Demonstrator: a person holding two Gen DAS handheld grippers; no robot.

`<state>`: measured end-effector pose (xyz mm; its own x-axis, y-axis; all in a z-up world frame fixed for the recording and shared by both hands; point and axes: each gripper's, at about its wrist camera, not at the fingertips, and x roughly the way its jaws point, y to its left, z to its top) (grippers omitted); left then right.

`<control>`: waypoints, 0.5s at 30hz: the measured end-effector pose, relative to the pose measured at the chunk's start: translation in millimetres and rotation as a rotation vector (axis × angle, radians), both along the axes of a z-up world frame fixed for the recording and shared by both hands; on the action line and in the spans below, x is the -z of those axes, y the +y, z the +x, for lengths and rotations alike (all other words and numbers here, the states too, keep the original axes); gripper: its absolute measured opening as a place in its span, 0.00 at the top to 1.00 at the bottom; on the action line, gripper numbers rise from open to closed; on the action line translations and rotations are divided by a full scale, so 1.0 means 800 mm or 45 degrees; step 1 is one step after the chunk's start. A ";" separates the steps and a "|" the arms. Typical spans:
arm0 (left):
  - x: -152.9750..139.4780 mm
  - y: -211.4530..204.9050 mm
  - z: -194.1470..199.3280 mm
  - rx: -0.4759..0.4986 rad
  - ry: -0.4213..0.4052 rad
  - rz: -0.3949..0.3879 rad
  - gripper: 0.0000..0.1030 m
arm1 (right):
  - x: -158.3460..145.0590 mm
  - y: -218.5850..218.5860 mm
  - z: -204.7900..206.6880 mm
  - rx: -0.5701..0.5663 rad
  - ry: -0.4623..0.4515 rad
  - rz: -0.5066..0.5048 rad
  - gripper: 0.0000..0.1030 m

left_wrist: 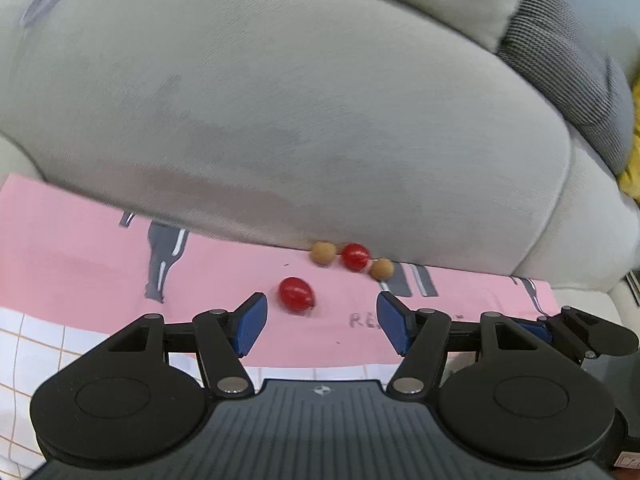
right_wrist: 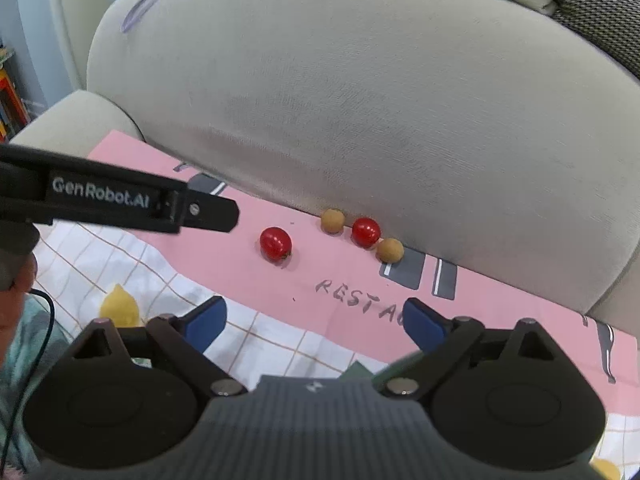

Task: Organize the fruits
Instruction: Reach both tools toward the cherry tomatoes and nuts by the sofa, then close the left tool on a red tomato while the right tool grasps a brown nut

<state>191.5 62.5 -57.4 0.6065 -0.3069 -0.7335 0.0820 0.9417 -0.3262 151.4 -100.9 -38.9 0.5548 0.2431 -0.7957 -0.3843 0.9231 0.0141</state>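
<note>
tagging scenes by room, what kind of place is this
Probably a living room at home: a beige sofa cushion rises behind a pink printed cloth spread on the seat, with a white checked fabric beside it.

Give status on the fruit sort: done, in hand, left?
Done: nothing visibly sorted. In hand: nothing; left tongs and right tongs both open, empty. Left: lone red cherry tomato on the pink printed paper, plus second tomato and two tan round fruits against the beige cushion.

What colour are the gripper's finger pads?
Blue; the left gripper's pads show best in the left wrist view.
</note>
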 end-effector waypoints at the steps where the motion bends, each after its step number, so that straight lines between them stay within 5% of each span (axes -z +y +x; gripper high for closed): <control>1: 0.005 0.004 0.004 -0.008 0.014 -0.009 0.28 | 0.004 0.001 0.005 -0.006 0.003 -0.010 0.14; 15: 0.064 0.002 0.048 0.019 0.124 -0.071 0.33 | 0.049 0.000 0.076 -0.017 0.054 -0.101 0.41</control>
<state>230.0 63.9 -108.2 0.5284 -0.3577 -0.7700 0.0615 0.9207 -0.3854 212.4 -101.1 -78.0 0.5173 0.1855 -0.8355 -0.3970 0.9169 -0.0422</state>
